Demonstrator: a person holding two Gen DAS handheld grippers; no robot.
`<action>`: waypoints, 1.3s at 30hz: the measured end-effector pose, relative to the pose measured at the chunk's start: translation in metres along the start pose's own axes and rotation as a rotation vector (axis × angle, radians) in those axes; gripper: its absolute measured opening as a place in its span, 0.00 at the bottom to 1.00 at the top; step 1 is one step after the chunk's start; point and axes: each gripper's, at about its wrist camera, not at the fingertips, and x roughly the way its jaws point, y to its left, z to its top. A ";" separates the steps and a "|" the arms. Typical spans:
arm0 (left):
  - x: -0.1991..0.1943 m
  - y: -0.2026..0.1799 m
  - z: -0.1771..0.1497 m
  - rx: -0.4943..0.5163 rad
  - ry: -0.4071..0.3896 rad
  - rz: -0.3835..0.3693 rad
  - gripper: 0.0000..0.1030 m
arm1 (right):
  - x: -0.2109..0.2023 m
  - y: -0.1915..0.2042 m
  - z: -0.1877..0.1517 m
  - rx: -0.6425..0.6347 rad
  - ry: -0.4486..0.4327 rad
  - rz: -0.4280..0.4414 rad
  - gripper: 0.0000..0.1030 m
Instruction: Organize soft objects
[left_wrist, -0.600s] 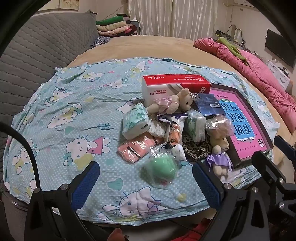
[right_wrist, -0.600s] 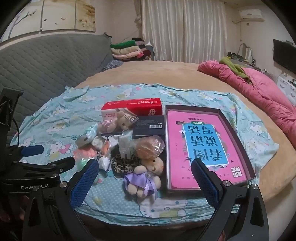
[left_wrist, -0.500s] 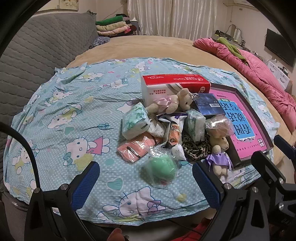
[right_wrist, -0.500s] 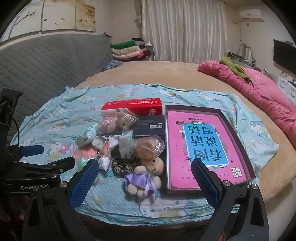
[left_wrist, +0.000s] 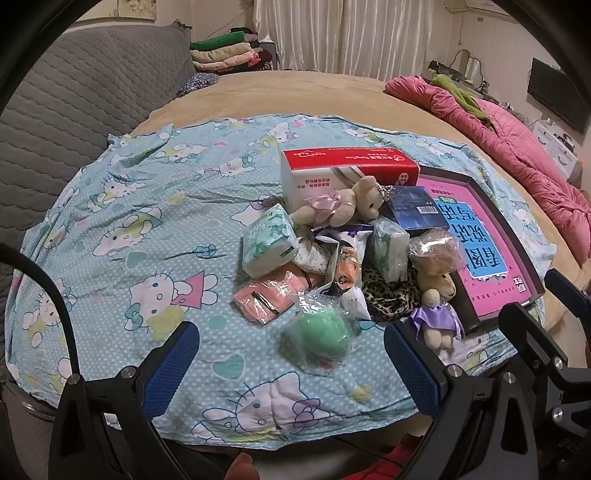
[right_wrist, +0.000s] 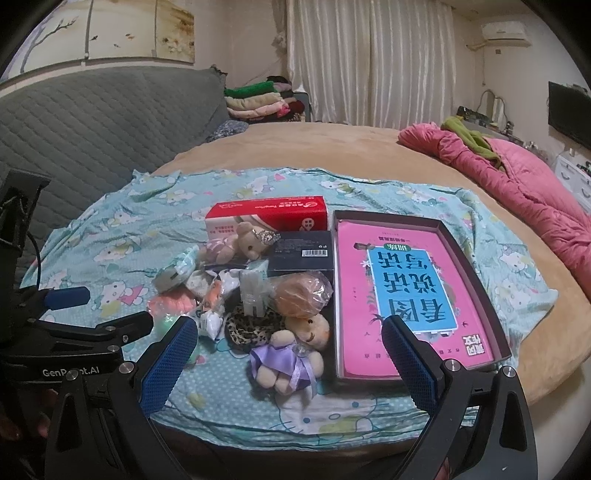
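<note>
A pile of soft objects lies on a Hello Kitty sheet (left_wrist: 155, 229): a green ball in plastic (left_wrist: 319, 339), a pink packet (left_wrist: 266, 295), tissue packs (left_wrist: 267, 240), a leopard scrunchie (left_wrist: 388, 295), a purple-dressed bear (left_wrist: 436, 317) (right_wrist: 288, 358), a pink-bowed bear (left_wrist: 340, 208) (right_wrist: 240, 245) and a bagged plush (right_wrist: 303, 295). A dark tray (right_wrist: 476, 273) holding a pink book (right_wrist: 402, 288) lies right of the pile. My left gripper (left_wrist: 291, 365) is open and empty just before the green ball. My right gripper (right_wrist: 288, 365) is open and empty before the purple bear.
A red and white box (left_wrist: 347, 173) and a dark blue box (left_wrist: 413, 210) stand behind the pile. A pink quilt (right_wrist: 524, 184) lies at the right, a grey headboard (right_wrist: 92, 122) at the left, folded clothes (right_wrist: 258, 99) at the back.
</note>
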 end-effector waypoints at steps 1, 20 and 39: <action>0.001 0.000 0.000 0.000 0.001 -0.001 0.98 | 0.000 0.000 0.000 0.001 0.005 0.000 0.97; 0.012 0.004 -0.001 -0.019 0.013 -0.009 0.98 | 0.013 -0.007 -0.003 0.030 0.083 0.012 0.97; 0.063 0.064 0.024 -0.194 0.051 -0.075 0.98 | 0.065 -0.007 0.007 0.025 0.082 0.026 0.97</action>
